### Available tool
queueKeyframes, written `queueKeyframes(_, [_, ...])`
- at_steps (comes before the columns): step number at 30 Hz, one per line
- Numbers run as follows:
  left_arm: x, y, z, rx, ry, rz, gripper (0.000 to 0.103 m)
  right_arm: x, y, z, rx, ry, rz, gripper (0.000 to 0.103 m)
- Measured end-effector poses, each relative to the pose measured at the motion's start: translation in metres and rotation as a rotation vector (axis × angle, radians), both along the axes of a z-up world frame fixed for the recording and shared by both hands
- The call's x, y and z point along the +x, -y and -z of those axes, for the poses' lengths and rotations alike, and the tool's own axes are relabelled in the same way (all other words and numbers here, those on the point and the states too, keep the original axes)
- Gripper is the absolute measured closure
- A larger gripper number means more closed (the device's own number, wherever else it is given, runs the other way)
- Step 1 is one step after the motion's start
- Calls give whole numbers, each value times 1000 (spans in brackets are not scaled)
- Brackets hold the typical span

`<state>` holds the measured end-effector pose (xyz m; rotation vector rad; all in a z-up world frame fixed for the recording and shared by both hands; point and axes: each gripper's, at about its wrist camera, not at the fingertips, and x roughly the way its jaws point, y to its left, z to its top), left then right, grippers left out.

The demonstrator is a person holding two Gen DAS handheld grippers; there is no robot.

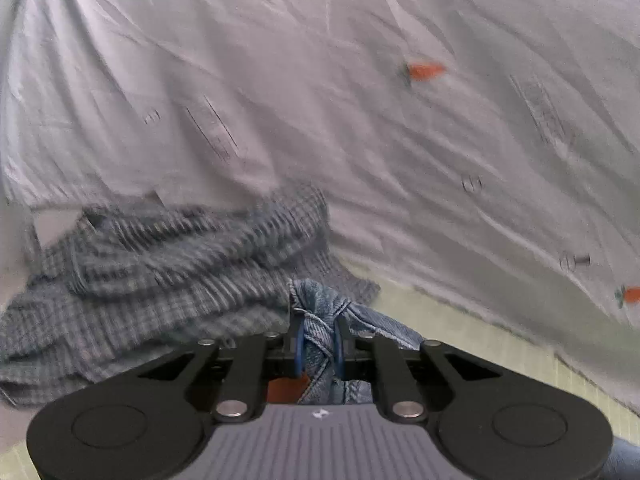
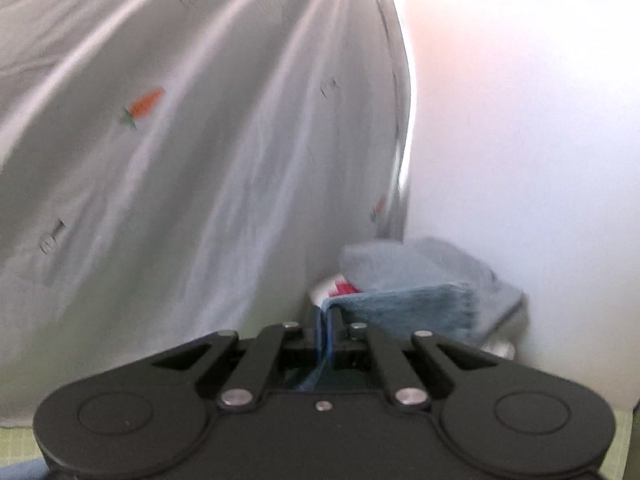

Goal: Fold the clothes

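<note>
My left gripper [image 1: 318, 334] is shut on a bunched edge of a blue denim garment [image 1: 362, 322], which trails back under the gripper body. A crumpled blue-grey checked shirt [image 1: 160, 276] lies just ahead and to the left of it. My right gripper [image 2: 326, 326] is shut on a thin edge of the blue denim garment [image 2: 416, 306], which stretches to the right from the fingers. Behind that edge lie grey folded clothes [image 2: 432, 260] and a bit of red and white cloth [image 2: 340, 286].
A white sheet [image 1: 320, 100] printed with small orange carrots fills most of the left wrist view and hangs at the left of the right wrist view [image 2: 180, 160]. A pale green checked surface [image 1: 460, 332] lies underneath. A bright white wall [image 2: 520, 140] is at the right.
</note>
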<state>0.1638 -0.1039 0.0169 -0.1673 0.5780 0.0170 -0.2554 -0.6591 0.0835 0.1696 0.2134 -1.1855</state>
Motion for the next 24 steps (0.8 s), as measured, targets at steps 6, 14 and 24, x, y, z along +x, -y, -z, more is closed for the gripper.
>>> queueKeyframes(6, [60, 10, 34, -27, -73, -46, 84, 108, 53, 15, -34, -67, -157, 100])
queueKeyframes(14, [67, 32, 56, -43, -191, -87, 35, 132, 98, 90, 192, -160, -135, 40])
queueKeyframes(24, [-24, 81, 76, 89, -316, 170, 31, 113, 130, 179, 483, -227, -19, 35])
